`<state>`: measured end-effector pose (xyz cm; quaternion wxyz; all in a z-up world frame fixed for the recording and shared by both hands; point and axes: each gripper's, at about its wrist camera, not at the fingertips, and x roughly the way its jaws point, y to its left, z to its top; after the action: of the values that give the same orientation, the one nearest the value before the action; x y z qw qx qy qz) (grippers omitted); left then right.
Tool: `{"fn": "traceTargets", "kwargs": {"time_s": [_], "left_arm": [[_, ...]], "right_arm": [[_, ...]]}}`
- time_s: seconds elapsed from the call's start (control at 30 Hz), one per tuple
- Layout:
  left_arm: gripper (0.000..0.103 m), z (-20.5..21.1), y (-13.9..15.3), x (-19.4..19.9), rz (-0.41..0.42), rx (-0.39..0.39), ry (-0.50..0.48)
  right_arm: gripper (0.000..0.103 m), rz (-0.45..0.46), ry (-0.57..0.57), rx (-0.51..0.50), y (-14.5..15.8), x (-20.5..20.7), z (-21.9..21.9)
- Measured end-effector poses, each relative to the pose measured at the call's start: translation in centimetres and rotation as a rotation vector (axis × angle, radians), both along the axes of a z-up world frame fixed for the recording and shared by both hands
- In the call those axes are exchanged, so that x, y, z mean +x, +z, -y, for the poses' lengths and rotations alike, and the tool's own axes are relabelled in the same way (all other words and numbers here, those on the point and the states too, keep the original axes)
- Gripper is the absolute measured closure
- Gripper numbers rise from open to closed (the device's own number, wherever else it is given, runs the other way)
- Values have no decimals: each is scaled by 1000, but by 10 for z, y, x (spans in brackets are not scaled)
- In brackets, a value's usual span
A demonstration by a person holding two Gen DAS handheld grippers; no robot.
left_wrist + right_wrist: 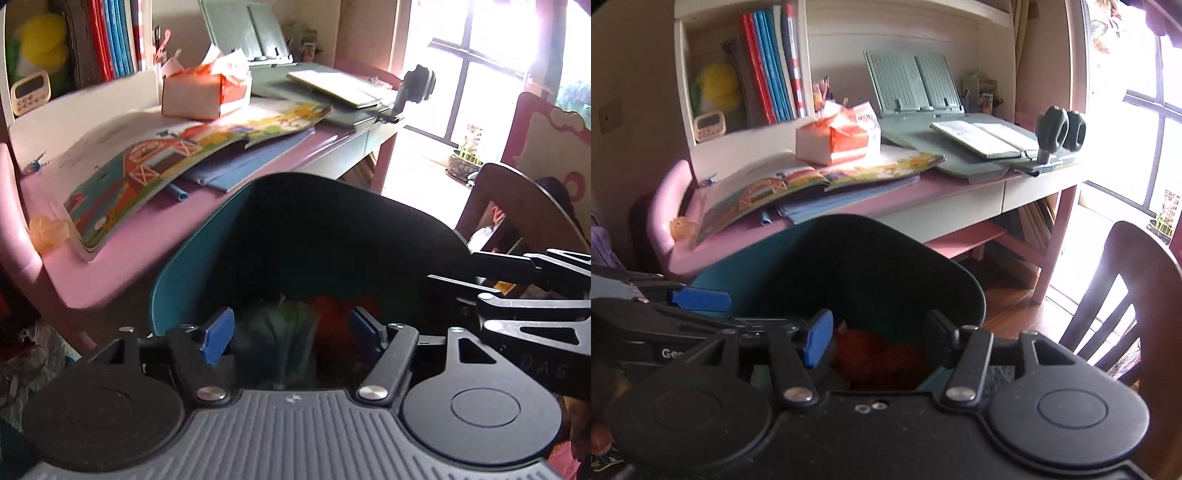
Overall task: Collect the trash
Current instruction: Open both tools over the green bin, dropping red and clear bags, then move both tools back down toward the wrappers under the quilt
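Two grippers hang over the mouth of one teal bin (192,258) standing in front of a pink tabletop (147,236). The left gripper (293,330) has its fingers spread apart with nothing between them, blue pads (218,332) flanking the bin's dark interior. The right gripper (879,336) is likewise parted and grips nothing.

Inside the bin lies the collected trash: one orange-red crumpled piece (882,354), seen in both views, and one greenish-grey piece (280,325) beside it, which only the left wrist view shows.

On the tabletop, one small crumpled yellow-orange wrapper (48,230) sits near the left edge, just beside one open picture book (155,162). One orange-and-white tissue box (201,92) rests on the book's far side. One blue folder (240,166) lies under the book, and one open notebook (982,136) lies on a grey-green reading stand (912,85).

The right wrist view alone shows the desk's two pale drawers (960,206), the shelf cubby with one white timer (709,123), and one dark wooden chair (1115,295) at right. The left wrist view alone shows one potted plant (467,158) by the window. Each view catches the other gripper at its edge.
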<state>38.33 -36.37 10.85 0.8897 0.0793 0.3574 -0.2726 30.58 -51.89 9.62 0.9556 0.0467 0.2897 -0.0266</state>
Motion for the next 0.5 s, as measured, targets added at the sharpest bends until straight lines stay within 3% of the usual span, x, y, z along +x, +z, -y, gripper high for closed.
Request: {"fn": "traceTargets", "kwargs": {"time_s": [0.5], "left_arm": [[27,-78,48,-86,101,-52,7]], "right_arm": [[44,83,180,-17,40,-76,-58]]}}
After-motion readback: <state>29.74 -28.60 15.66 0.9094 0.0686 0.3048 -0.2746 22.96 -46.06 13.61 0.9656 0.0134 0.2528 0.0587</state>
